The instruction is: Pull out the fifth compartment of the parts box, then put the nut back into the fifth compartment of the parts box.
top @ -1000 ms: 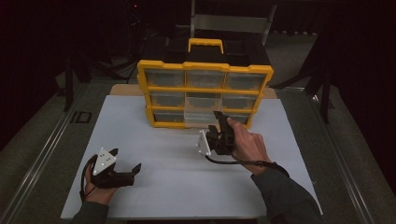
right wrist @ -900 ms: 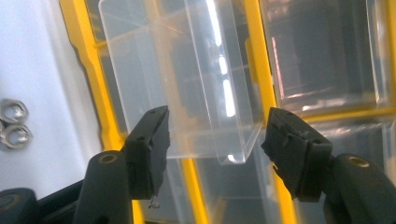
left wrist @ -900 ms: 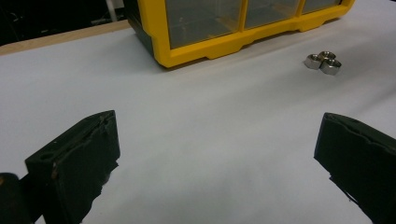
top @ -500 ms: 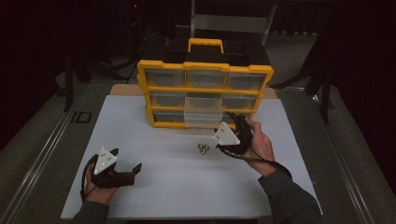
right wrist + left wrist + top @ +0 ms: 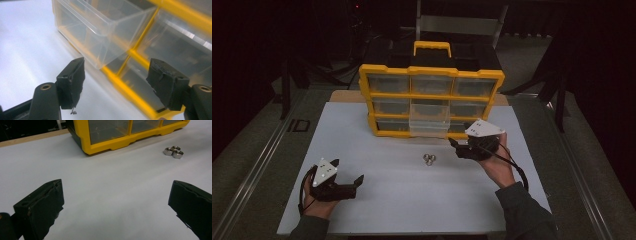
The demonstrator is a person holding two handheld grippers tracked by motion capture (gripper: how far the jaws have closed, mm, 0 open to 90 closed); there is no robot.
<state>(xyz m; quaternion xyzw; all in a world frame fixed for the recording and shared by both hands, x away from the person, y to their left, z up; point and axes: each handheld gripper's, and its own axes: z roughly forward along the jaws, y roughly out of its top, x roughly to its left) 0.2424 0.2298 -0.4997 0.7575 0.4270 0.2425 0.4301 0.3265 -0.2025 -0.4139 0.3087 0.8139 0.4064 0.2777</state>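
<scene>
A yellow organizer (image 5: 432,95) with clear drawers stands at the back of the white sheet. Its bottom-middle clear drawer (image 5: 428,128) is pulled out. Three metal nuts (image 5: 429,159) lie clustered on the sheet in front of it. My right gripper (image 5: 455,148) hovers to their right, pointing left toward the organizer's lower right corner. Its jaws have just been opening and nothing is between them. In the right gripper view the open gripper (image 5: 115,80) faces the pulled-out drawer (image 5: 100,32). My left gripper (image 5: 348,171) rests open at the front left, and its view shows the nuts (image 5: 173,151) far ahead.
The white sheet (image 5: 402,200) covers most of the table, with bare room between the two hands. A wooden strip (image 5: 32,138) edges the sheet behind the organizer (image 5: 112,135). Dark stands and a metal rail surround the table.
My right gripper has moved to the right and its jaws have widened. The nuts, hidden under it a second ago, now lie on the sheet. The left hand stayed put.
</scene>
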